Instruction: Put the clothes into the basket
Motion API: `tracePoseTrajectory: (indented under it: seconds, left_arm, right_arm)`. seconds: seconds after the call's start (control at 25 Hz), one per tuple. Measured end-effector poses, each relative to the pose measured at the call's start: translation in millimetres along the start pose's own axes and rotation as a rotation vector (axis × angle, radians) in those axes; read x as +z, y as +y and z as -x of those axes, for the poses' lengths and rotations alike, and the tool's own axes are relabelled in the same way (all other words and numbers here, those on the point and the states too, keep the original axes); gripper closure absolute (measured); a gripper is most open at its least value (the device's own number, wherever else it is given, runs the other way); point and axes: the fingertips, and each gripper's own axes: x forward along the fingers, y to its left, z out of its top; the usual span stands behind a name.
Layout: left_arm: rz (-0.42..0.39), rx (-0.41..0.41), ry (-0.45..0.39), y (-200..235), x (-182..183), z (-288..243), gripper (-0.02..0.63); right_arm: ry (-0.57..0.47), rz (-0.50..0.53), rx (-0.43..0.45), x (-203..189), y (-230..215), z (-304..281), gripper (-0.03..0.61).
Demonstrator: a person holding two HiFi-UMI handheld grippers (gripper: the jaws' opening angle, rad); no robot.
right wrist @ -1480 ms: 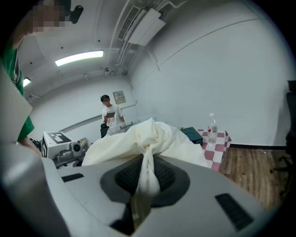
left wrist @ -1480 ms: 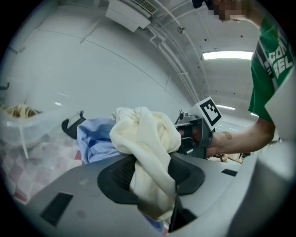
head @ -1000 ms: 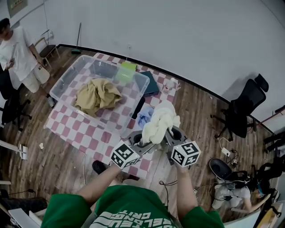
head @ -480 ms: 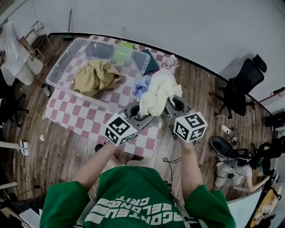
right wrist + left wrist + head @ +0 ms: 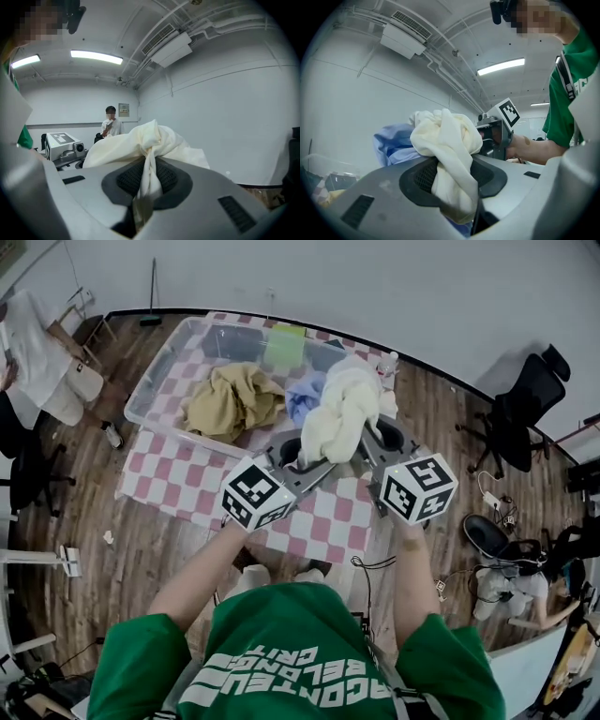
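Cream cloth (image 5: 339,423) nearer basket (image 5: 153,373) (clear), checkered table (image 5: 178,488), wood floor (image 5: 89,517)

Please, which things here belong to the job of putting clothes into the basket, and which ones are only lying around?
Job in hand:
- cream garment, gripped by the fingers of the left gripper and the right gripper
- tan garment, inside the clear plastic bin
- light blue garment

Just lying about:
- office chair
- broom by the wall
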Motion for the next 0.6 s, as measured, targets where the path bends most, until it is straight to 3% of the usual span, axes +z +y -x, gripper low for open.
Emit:
tracePoseTrajectory:
  seconds: [0.6]
  left_arm:
    - [-0.031,-0.029,-0.026,77.8,10.4,126.8,0.454]
  right_arm:
    - [-0.005,0.028,-0.011,33.6,109.0,-97.7,0.54]
